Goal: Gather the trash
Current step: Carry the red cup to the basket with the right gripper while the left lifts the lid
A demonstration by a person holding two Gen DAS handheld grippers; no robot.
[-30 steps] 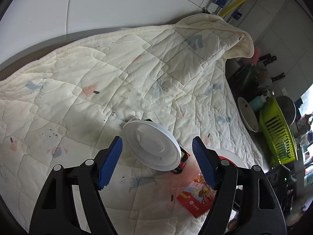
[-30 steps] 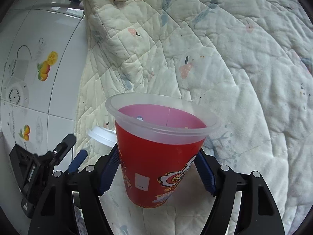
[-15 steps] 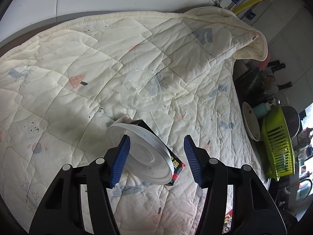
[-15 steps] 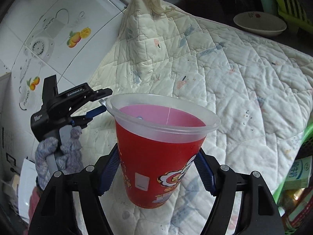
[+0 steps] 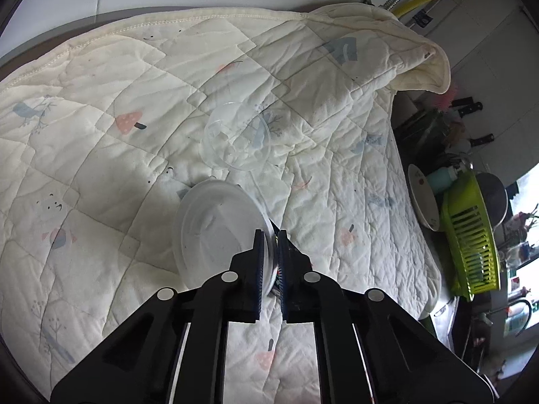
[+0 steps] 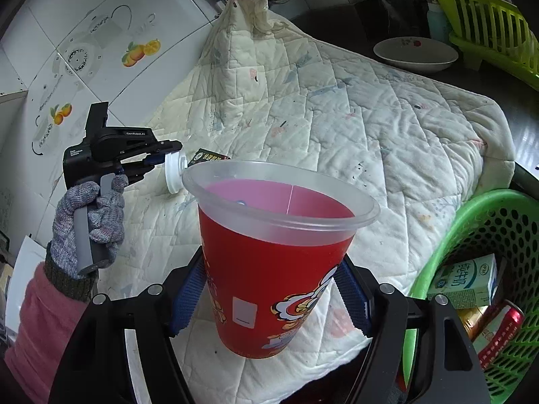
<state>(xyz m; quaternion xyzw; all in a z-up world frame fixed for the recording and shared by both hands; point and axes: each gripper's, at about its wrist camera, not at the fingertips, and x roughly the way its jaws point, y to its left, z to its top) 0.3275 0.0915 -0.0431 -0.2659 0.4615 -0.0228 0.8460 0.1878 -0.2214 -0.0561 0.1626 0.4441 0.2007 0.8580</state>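
While a gloved hand (image 6: 89, 215) in a pink sleeve (image 6: 37, 323) grips its handle at nine o'clock in the right wrist view, the left tongs (image 6: 168, 156) reach out roughly level toward three o'clock over the quilt (image 6: 353, 141). They are pinched tight on the rim of a white lid (image 5: 219, 232), which stands on edge. In the left wrist view the lid spreads from the closed tips toward ten o'clock, its lower edge close to the quilt; whether it touches I cannot tell. A clear dish (image 5: 237, 136) lies on the quilt at twelve o'clock from the lid, apart from it. A dark packet (image 6: 207, 156) peeks out just behind the lid, at three o'clock from it in the right wrist view.

The right tongs (image 6: 269, 293) point down at a slant and hold a red cup (image 6: 273, 269) upright, their blue pads (image 6: 187, 294) pressed against its lower wall on both sides. The cup sits raised above the quilt, its clear rim at twelve o'clock from the tips. A green basket (image 6: 434, 269) stands at three o'clock from the cup, off the quilt's edge, with a milk carton (image 6: 468, 281) and a can (image 6: 498, 330) inside. A white bowl (image 6: 416, 54) and a green rack (image 6: 485, 23) rest on the dark table (image 6: 337, 20) at one o'clock.
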